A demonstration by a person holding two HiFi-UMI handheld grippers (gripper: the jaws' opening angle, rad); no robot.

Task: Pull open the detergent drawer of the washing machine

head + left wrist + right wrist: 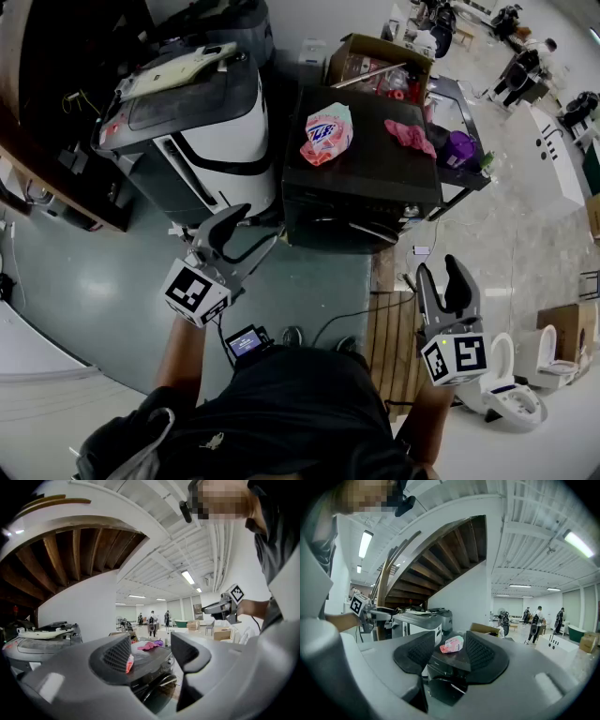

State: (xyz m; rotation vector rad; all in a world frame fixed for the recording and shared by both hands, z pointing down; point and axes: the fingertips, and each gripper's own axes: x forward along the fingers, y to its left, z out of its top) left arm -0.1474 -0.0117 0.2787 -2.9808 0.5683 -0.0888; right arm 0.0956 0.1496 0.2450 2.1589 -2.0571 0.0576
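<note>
The black washing machine (361, 183) stands ahead on the floor, its front panel (349, 214) facing me; the detergent drawer is closed and hard to make out in the dark panel. On its lid lie a pink detergent bag (326, 134) and a pink cloth (409, 136). My left gripper (251, 231) hovers open in front of the machine's left corner, apart from it. Lower right, my right gripper (439, 269) is open and farther back. In the left gripper view the machine (154, 660) shows between empty jaws. The right gripper view frames the machine (440, 667) and the bag (452, 645).
A white and grey machine (202, 122) stands left of the washer. A cardboard box (375, 61) sits behind it. Wooden slats (394, 337) and a cable lie on the floor near my right gripper. A white toilet (511, 384) stands at the right. People move far off.
</note>
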